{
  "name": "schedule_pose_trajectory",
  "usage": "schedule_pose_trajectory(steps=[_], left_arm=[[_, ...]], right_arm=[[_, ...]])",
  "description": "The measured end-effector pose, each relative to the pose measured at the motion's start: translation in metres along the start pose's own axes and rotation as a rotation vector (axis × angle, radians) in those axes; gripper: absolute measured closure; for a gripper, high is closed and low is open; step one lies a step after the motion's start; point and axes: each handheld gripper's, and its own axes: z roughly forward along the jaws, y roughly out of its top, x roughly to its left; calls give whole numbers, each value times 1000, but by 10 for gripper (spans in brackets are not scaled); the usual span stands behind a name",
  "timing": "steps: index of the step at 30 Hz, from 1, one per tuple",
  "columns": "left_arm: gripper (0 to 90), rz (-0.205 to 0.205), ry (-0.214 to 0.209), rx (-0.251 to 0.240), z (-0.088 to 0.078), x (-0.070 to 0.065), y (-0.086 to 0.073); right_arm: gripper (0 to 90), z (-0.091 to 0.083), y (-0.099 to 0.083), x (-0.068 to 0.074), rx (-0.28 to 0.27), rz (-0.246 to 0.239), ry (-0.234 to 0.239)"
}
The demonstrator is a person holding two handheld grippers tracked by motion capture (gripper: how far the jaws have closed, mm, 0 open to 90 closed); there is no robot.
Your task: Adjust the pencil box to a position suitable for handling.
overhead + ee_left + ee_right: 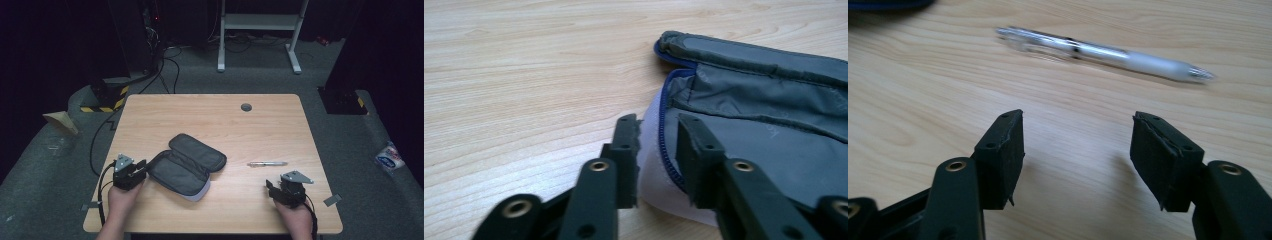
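A dark grey pencil case (187, 162) lies unzipped and spread flat on the left half of the wooden table (250, 125). My left gripper (142, 167) sits at its near left end. In the left gripper view the jaws (659, 125) are narrowly set over the case's (774, 100) blue zip rim and white underside, and the pads seem to press on that edge. A silver-and-white pen (267, 163) lies level on the right half. My right gripper (270, 186) rests on the table just short of it. Its jaws (1078, 130) stand open over bare wood, the pen (1098, 50) lying crosswise beyond them.
A round grey grommet (246, 107) is set in the table's far middle. Grey tape tags (332, 199) stick out at both front corners. On the floor lie cables (165, 70), a white desk frame (260, 30) at the back and a packet (390, 157) to the right.
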Motion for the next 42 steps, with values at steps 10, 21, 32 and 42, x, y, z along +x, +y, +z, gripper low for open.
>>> schedule_pose_trajectory(steps=[10, 21, 32, 42], left_arm=[[837, 58, -26, 33, 0, -13, -2], [833, 137, -122, 67, 1, -44, -3], [806, 216, -230, 100, 4, -82, -6], [805, 208, -260, 100, 7, -93, -8]], right_arm=[[559, -2, 3, 41, -41, -90, 90], [555, 0, 4, 76, -37, -159, 166], [577, 1, 2, 91, -21, -186, 194], [593, 14, 11, 81, -16, -160, 157]])
